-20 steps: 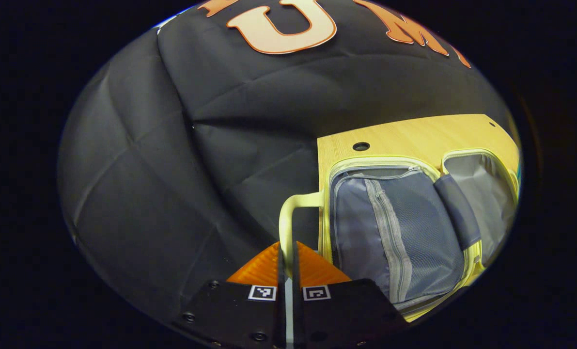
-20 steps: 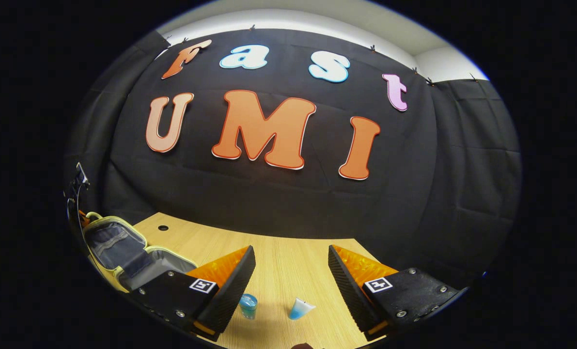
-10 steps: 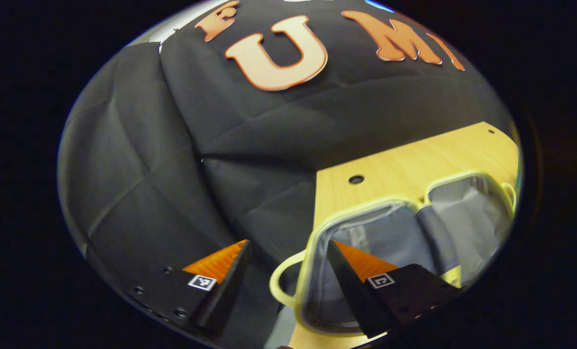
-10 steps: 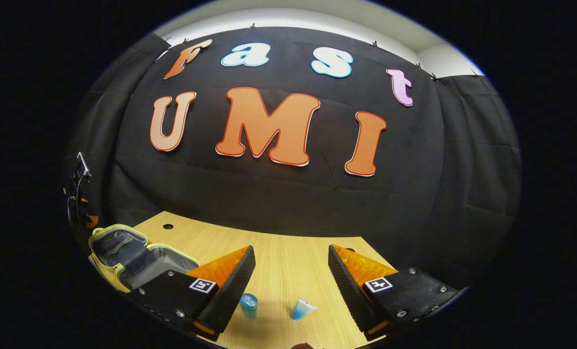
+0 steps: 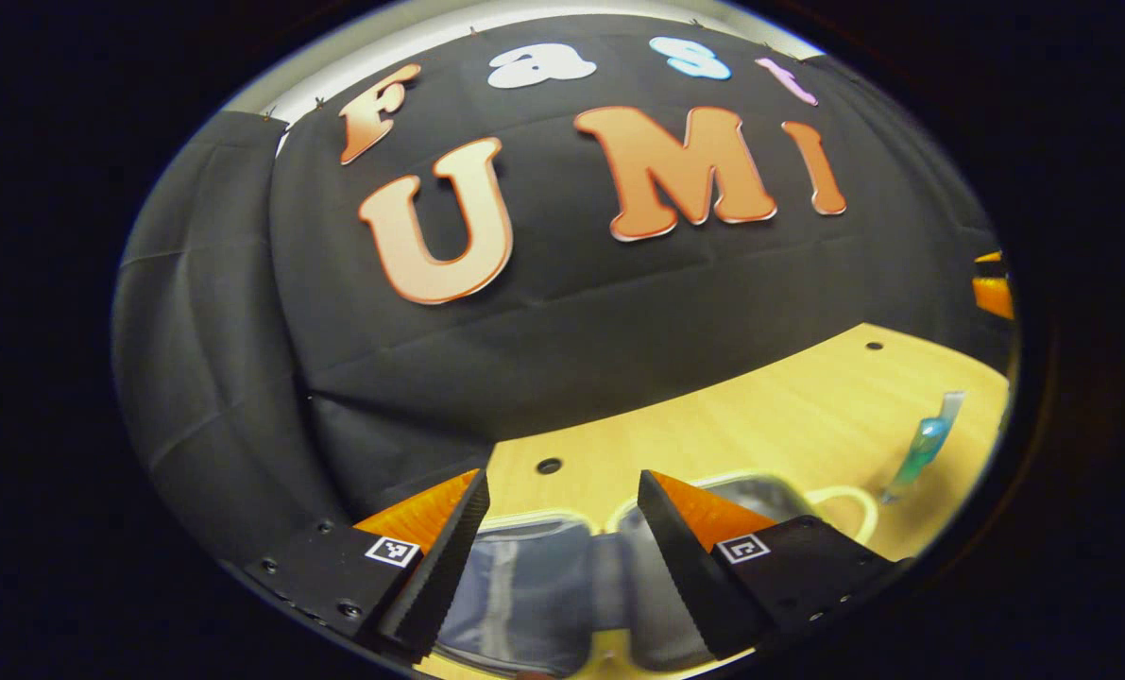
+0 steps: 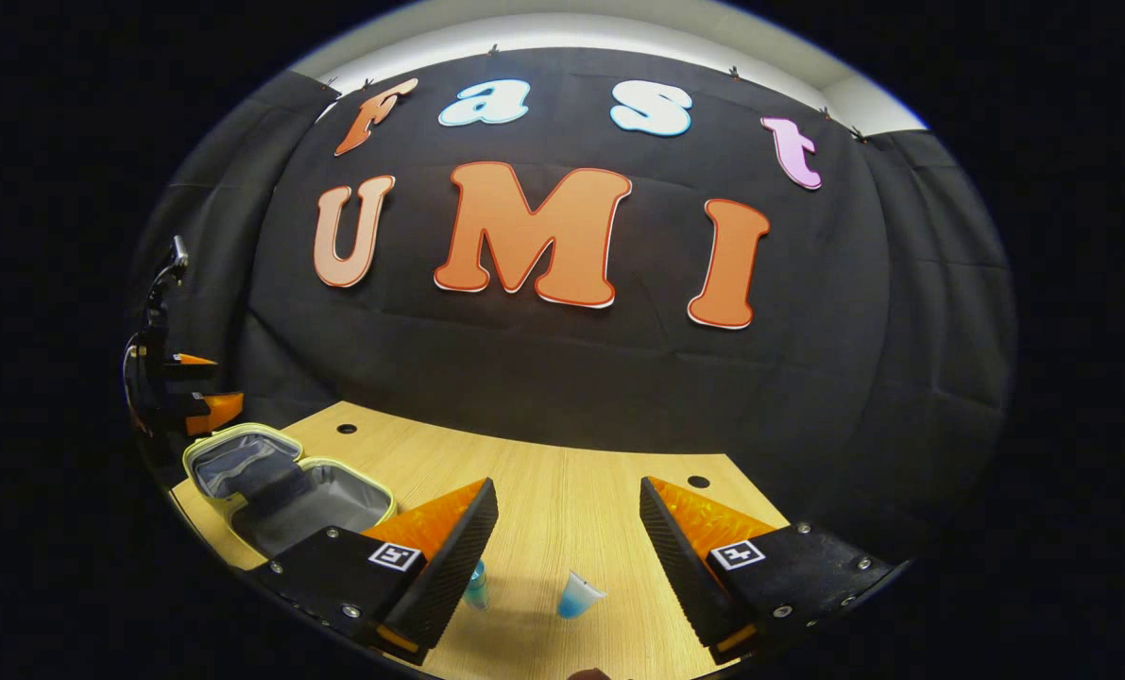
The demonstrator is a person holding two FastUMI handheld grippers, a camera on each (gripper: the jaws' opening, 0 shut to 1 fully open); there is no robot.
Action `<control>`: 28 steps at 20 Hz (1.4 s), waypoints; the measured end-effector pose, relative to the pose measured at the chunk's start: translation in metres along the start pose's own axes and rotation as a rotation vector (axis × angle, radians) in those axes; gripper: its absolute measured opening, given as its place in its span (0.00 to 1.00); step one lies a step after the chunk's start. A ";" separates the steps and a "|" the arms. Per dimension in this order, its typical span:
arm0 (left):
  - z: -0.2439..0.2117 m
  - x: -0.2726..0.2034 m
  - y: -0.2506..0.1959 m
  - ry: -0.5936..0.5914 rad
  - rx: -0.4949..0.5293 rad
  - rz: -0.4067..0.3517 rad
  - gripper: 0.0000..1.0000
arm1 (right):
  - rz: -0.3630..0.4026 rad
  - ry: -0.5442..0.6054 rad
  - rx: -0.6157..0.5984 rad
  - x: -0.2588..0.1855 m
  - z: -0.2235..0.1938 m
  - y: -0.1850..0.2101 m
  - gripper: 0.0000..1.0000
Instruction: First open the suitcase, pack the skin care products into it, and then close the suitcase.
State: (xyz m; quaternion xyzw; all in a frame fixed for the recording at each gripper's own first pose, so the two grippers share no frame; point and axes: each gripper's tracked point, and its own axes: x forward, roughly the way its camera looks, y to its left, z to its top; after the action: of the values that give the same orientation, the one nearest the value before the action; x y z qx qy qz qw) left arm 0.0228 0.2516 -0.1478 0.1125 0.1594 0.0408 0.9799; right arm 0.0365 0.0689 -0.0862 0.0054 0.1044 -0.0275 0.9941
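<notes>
Suitcase point(image 6: 288, 477) open — tube point(image 6: 578, 597) outside

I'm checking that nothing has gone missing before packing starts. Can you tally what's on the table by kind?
Suitcase, lying open: 1
Blue skin care tubes, and: 2
Total: 3

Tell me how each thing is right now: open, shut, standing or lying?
suitcase: open, both halves flat on the table, nothing packed that I can see.
blue tube: lying on the table, outside the suitcase.
blue bottle: on the table, partly hidden by a finger.
left gripper: open, holding nothing.
right gripper: open, holding nothing.
</notes>
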 end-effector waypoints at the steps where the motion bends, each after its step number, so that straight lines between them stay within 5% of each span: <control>1: 0.006 -0.006 -0.023 -0.012 -0.016 -0.029 0.98 | 0.017 0.005 0.002 0.000 -0.005 -0.001 0.96; 13: -0.008 -0.049 -0.259 0.015 -0.019 -0.307 0.98 | 0.181 0.133 0.005 0.014 -0.084 -0.020 0.96; 21: -0.069 -0.031 -0.341 0.098 -0.083 -0.377 0.98 | 0.277 0.194 -0.056 0.032 -0.143 -0.022 0.96; 28: -0.111 0.010 -0.389 0.174 -0.095 -0.458 0.94 | 0.268 0.254 -0.043 0.047 -0.194 -0.028 0.96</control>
State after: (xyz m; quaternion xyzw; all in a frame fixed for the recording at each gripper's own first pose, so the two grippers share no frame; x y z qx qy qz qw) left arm 0.0143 -0.1026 -0.3441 0.0234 0.2624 -0.1656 0.9503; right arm 0.0408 0.0414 -0.2863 0.0016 0.2279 0.1085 0.9676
